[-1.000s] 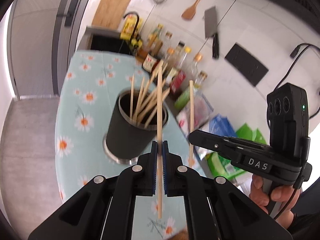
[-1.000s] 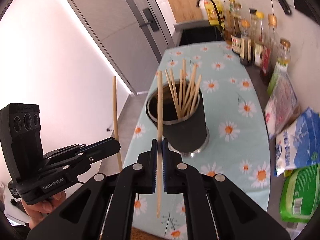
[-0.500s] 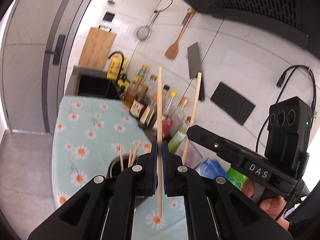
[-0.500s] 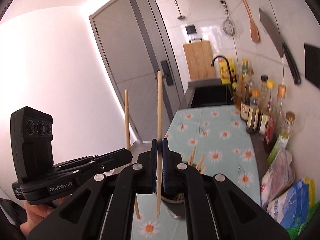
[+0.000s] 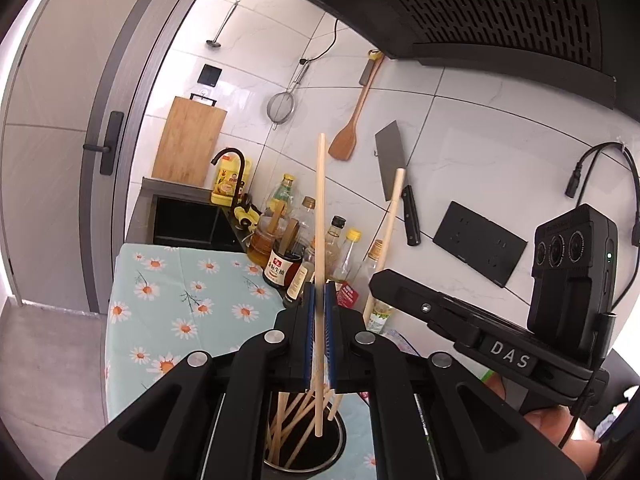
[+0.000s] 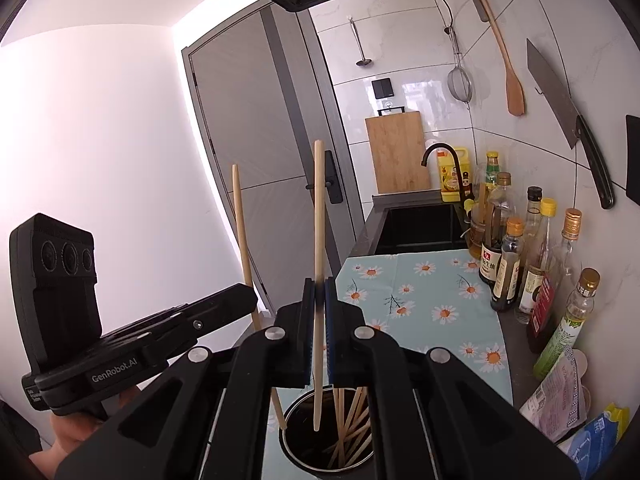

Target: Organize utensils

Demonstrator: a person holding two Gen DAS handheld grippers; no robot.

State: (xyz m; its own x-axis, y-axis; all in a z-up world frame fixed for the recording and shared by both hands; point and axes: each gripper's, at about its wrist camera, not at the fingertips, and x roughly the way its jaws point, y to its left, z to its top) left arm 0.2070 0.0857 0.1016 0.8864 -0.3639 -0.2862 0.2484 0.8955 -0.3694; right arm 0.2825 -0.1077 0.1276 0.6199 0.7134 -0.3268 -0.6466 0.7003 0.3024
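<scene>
Both tongs are clamping a chopstick each, upright: left tongs [image 5: 319, 312] gripping one chopstick [image 5: 319, 216], right tongs [image 6: 319, 308] gripping another [image 6: 319, 216], tips dangling over the near holder [image 6: 296, 420] on the table [image 6: 420, 292].

A cup [image 6: 296, 446] of chopsticks [image 6: 348, 420] stands on the table [image 6: 424, 296], bottles [image 6: 506, 264] along its right edge, sink [image 6: 420, 226] behind.
</scene>
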